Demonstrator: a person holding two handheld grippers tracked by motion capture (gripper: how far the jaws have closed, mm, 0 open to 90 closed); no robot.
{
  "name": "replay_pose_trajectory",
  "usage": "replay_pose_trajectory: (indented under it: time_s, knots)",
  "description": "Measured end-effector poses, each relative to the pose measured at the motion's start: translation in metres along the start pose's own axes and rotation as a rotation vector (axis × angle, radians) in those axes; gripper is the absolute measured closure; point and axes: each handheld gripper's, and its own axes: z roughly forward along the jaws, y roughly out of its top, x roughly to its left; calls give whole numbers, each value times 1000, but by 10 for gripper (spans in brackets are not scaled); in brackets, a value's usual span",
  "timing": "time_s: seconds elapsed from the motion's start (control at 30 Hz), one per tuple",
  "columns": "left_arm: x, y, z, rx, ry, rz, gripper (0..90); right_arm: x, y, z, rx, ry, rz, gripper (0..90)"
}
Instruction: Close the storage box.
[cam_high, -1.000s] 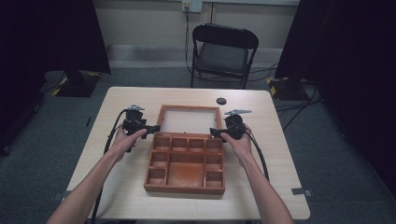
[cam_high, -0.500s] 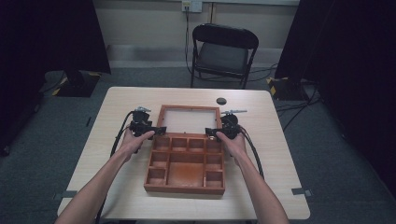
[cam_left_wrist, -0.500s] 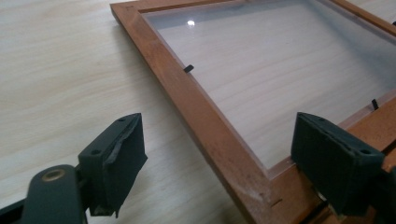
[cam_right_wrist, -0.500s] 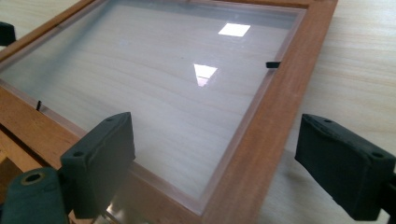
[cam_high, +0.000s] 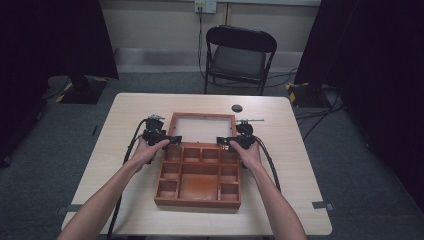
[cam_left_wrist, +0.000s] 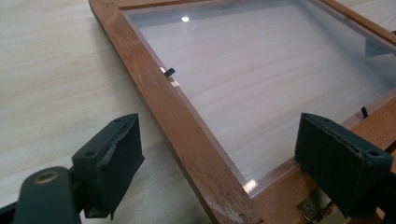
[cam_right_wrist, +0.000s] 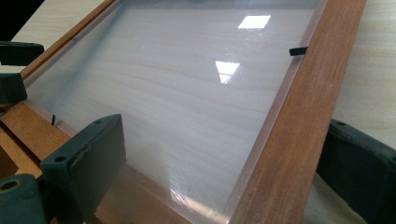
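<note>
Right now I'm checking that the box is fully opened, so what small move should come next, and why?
Probably draw both grippers back off the lid. The glass-paned lid lies flat on the table behind the compartment box. The left gripper and right gripper straddle its side rails, and their jaws have just been opening, pads apart from the wood.

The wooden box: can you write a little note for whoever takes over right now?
Left gripper: jaws have just been opening, astride the lid's side rail without pressing it.
Right gripper: the same on the opposite rail.
Wooden box sits mid-table, compartments bare; its clear-paned lid lies flat behind it, hinged.
Done: box opened, lid laid down.
Left: probably back both grippers off the lid.
</note>
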Motion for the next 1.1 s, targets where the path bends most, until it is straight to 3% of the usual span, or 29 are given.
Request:
replay_pose_trajectory:
  time_s: [0.07, 0.17, 0.4, 0.5, 0.53, 0.6, 0.63, 0.93, 1.1]
  knots:
    - [0, 0, 0, 2, 6, 7, 133, 0, 0, 0, 1, -1, 0, 44]
    - [2, 0, 1, 5, 7, -19, 101, 1, 0, 0, -5, -9, -1, 46]
    - [8, -2, 3, 17, -32, -68, 101, 2, -3, -1, -25, -15, -6, 46]
    - [7, -2, 3, 11, -33, -58, 101, 2, -3, -1, -27, -16, -9, 46]
    - [5, -3, 4, 11, -47, -75, 103, 2, -3, -1, -27, -15, -7, 47]
    - [2, -4, 4, -2, -52, -76, 156, 1, -3, -1, -27, -15, -7, 47]
    - [2, -3, 4, -3, -46, -57, 156, 1, -3, -1, -27, -15, -10, 47]
    - [3, -3, 5, 3, -66, -88, 148, 2, -3, -2, -30, -21, -13, 48]
    - [4, -3, 6, 1, -69, -66, 134, 2, -2, -2, -33, -25, -19, 54]
